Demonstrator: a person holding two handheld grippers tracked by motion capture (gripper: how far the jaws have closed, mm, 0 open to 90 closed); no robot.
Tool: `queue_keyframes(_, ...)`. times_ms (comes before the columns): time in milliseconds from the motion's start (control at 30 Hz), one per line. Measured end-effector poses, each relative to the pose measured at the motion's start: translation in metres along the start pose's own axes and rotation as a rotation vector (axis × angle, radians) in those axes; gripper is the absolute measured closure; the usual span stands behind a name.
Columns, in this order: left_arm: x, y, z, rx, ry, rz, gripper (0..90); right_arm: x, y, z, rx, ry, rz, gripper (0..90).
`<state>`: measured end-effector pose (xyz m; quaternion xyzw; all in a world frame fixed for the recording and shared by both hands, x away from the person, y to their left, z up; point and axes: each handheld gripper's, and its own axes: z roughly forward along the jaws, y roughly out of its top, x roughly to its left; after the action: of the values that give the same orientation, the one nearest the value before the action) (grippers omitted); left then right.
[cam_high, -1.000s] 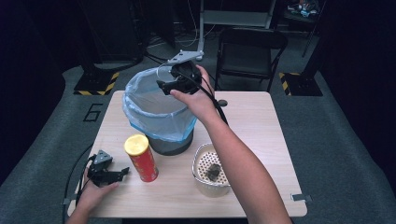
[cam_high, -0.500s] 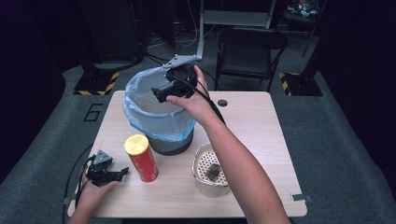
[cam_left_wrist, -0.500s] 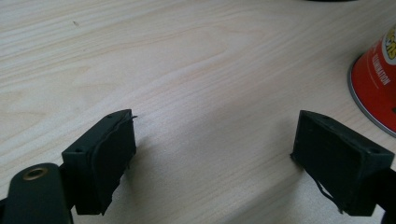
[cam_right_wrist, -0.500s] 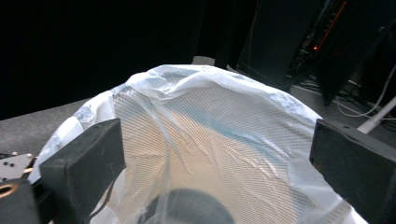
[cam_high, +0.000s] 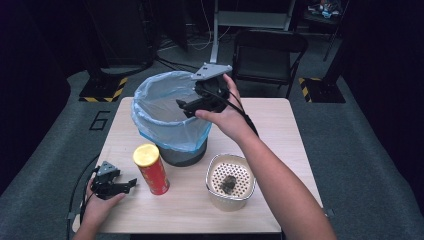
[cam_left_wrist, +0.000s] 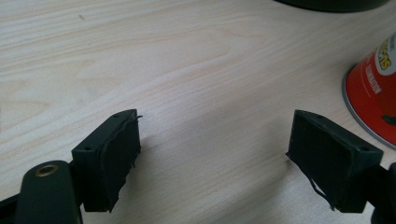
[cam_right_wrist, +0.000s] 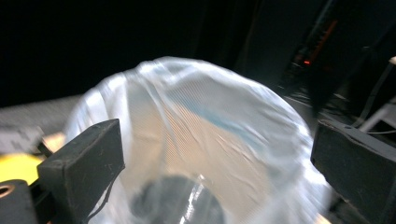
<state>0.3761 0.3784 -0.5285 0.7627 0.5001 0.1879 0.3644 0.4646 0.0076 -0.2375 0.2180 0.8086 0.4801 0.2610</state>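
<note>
A dark bin lined with a pale blue bag (cam_high: 167, 117) stands at the back left of the wooden table (cam_high: 280, 130). My right gripper (cam_high: 183, 106) hovers over the bin's right rim and points left across its mouth. Its jaws have just been opening and stand open with nothing between them. Its own view looks down into the bag (cam_right_wrist: 201, 116) between the jaws of the right gripper (cam_right_wrist: 219, 140). My left gripper (cam_high: 131, 184) rests near the front left edge, beside a red can with a yellow lid (cam_high: 150, 169). The left gripper (cam_left_wrist: 212, 135) has just been closing, still open over bare wood, the can (cam_left_wrist: 373, 88) to its right.
A white perforated basket (cam_high: 216, 190) with a dark lump inside stands at the front, right of the can. A black chair (cam_high: 270, 50) and a metal stand (cam_high: 216, 30) are behind the table. The floor around is dark grey.
The right hand has shifted a little to the right, from over the bin's middle toward its right rim. The left hand has stayed in place.
</note>
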Motion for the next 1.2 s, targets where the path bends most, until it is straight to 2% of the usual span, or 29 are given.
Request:
queue_keyframes(33,0.001,0.0,-0.001,0.01,-0.007,-0.009,16.7,-0.001,-0.002,-0.002,0.006,-0.006,-0.002,2.1)
queue_keyframes(100,0.001,0.0,-0.001,-0.004,-0.008,-0.014,16.4,-0.005,-0.012,-0.012,0.02,-0.027,-0.018,2.0)
queue_keyframes(133,0.002,0.001,-0.002,-0.009,-0.011,0.001,15.7,-0.007,-0.016,-0.015,0.02,-0.028,-0.024,2.0)
queue_keyframes(167,0.001,0.001,-0.002,-0.021,-0.012,-0.009,14.9,-0.009,-0.021,-0.021,0.016,-0.025,-0.017,2.2)
queue_keyframes(267,0.001,0.004,-0.006,-0.039,-0.01,0.004,14.3,-0.014,-0.033,-0.034,-0.006,-0.012,0.006,3.4)
queue_keyframes(300,0.0,0.005,-0.008,-0.033,-0.016,0.003,13.8,-0.016,-0.038,-0.039,-0.007,-0.015,0.009,3.7)
queue_keyframes(467,-0.003,0.01,-0.018,-0.09,-0.034,-0.011,12.9,-0.021,-0.057,-0.059,-0.012,-0.03,0.023,6.0)
queue_keyframes(533,-0.004,0.012,-0.022,-0.093,-0.053,-0.011,12.9,-0.026,-0.07,-0.07,-0.01,-0.047,0.025,7.4)
queue_keyframes(633,-0.007,0.015,-0.027,-0.112,-0.059,0.0,11.8,-0.032,-0.089,-0.082,0.002,-0.077,0.048,9.7)
queue_keyframes(700,-0.01,0.017,-0.031,-0.116,-0.074,0.002,11.8,-0.036,-0.103,-0.09,0.009,-0.086,0.057,14.3)
queue_keyframes(767,-0.013,0.02,-0.036,-0.118,-0.088,0.02,11.8,-0.038,-0.114,-0.096,0.011,-0.094,0.078,14.3)
queue_keyframes(833,-0.015,0.021,-0.038,-0.14,-0.105,0.011,11.9,-0.04,-0.127,-0.103,0.016,-0.101,0.094,14.5)
queue_keyframes(900,-0.016,0.023,-0.04,-0.142,-0.129,0.01,11.9,-0.042,-0.138,-0.106,0.021,-0.11,0.107,15.0)
queue_keyframes(967,-0.019,0.024,-0.043,-0.128,-0.15,0.012,12.0,-0.044,-0.15,-0.11,0.035,-0.139,0.109,15.4)
queue_keyframes(1067,-0.025,0.027,-0.047,-0.127,-0.157,0.044,12.2,-0.048,-0.168,-0.112,0.061,-0.178,0.109,15.5)
queue_keyframes(1133,-0.026,0.029,-0.05,-0.145,-0.167,0.065,12.2,-0.05,-0.179,-0.114,0.062,-0.193,0.125,15.5)
queue_keyframes(1167,-0.027,0.03,-0.052,-0.148,-0.179,0.079,12.1,-0.051,-0.184,-0.116,0.057,-0.199,0.148,15.5)
queue_keyframes(1200,-0.029,0.03,-0.053,-0.159,-0.191,0.076,11.8,-0.051,-0.189,-0.117,0.05,-0.204,0.164,15.5)
